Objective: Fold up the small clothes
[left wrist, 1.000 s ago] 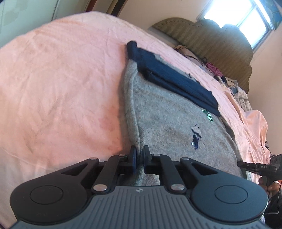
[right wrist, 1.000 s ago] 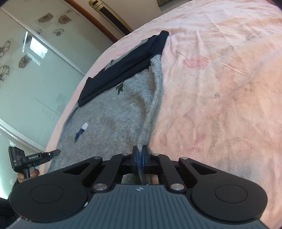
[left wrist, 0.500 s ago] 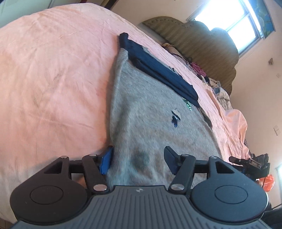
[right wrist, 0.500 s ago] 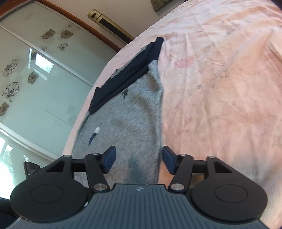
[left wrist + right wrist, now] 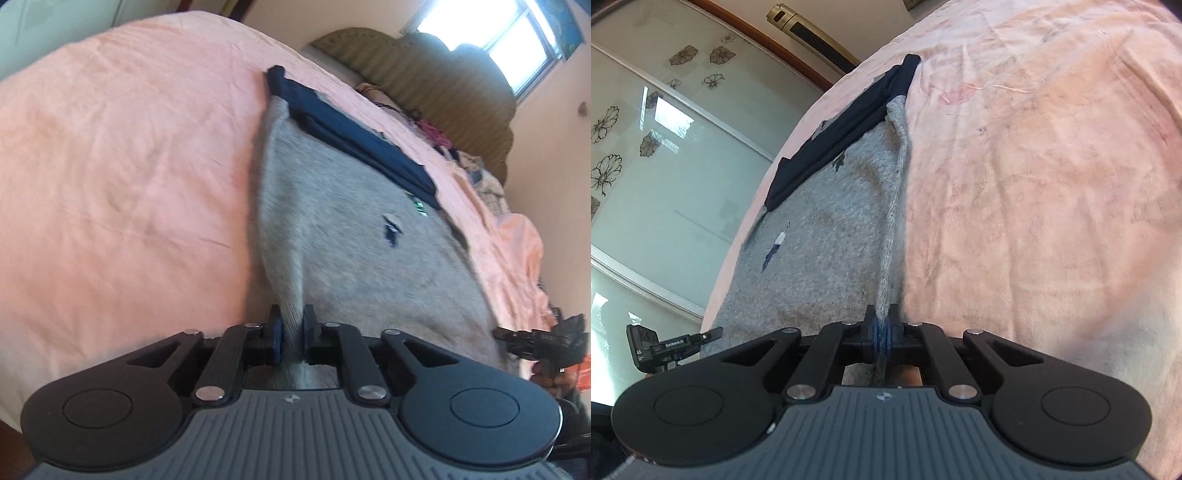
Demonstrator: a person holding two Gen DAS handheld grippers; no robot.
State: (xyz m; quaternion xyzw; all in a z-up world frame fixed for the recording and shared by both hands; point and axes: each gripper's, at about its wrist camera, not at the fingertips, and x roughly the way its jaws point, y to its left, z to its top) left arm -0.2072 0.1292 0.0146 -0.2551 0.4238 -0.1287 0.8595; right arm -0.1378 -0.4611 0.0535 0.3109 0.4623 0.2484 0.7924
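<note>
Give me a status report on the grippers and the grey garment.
Left gripper and right gripper just closed on grey garment. Near corners pinched, bed. Nothing obstructing.

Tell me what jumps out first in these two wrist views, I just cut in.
The grey garment spread across the pink bedsheet dominates both views, with a dark navy folded piece lying along its far edge. Both grippers are clamped on its near edge: the left gripper pinches one corner, the right gripper the other, each raising a ridge of fabric. Behind, a bright window sits above the headboard.
</note>
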